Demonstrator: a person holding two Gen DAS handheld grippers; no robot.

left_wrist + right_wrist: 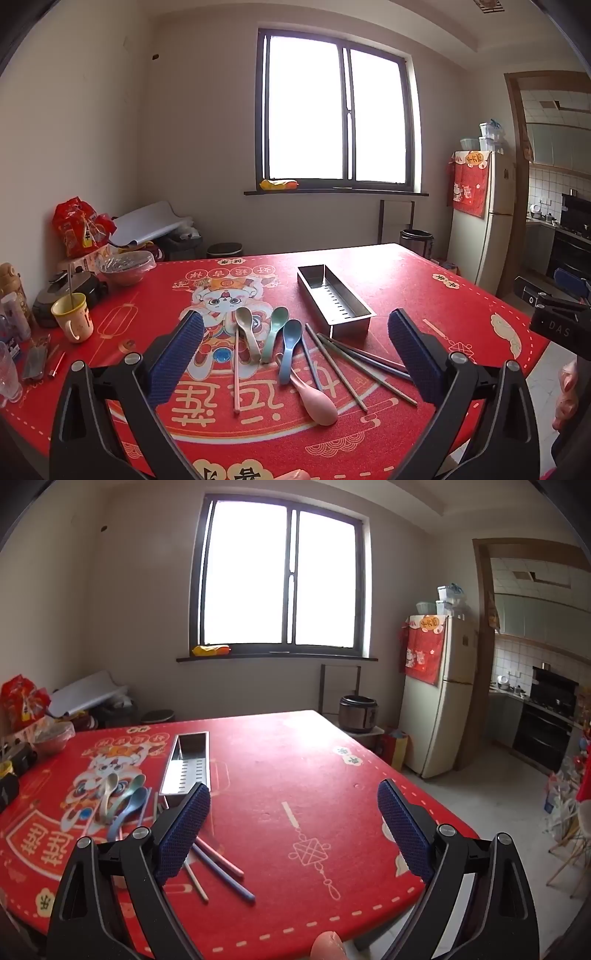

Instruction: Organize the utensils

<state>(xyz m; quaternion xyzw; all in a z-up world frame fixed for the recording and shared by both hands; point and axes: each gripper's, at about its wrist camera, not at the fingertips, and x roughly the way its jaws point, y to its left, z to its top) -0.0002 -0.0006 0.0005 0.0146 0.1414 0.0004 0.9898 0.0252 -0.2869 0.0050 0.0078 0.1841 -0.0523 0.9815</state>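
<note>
A steel utensil tray (334,301) stands empty on the red tablecloth (424,288); it also shows in the right wrist view (188,764). In front of it lie a beige spoon (246,328), a green spoon (275,330), a blue spoon (289,347), a pink spoon (316,400), a pink chopstick (236,373) and several grey and blue chopsticks (354,363). My left gripper (295,354) is open above the utensils, holding nothing. My right gripper (293,830) is open and empty over bare cloth, right of the chopsticks (221,867) and spoons (123,801).
A yellow mug (73,317), a covered pink bowl (125,267), a glass (7,369), bottles and snack bags (77,225) crowd the table's left side. The right gripper's body (557,317) shows at the left view's right edge. A fridge (439,698) stands beyond the table.
</note>
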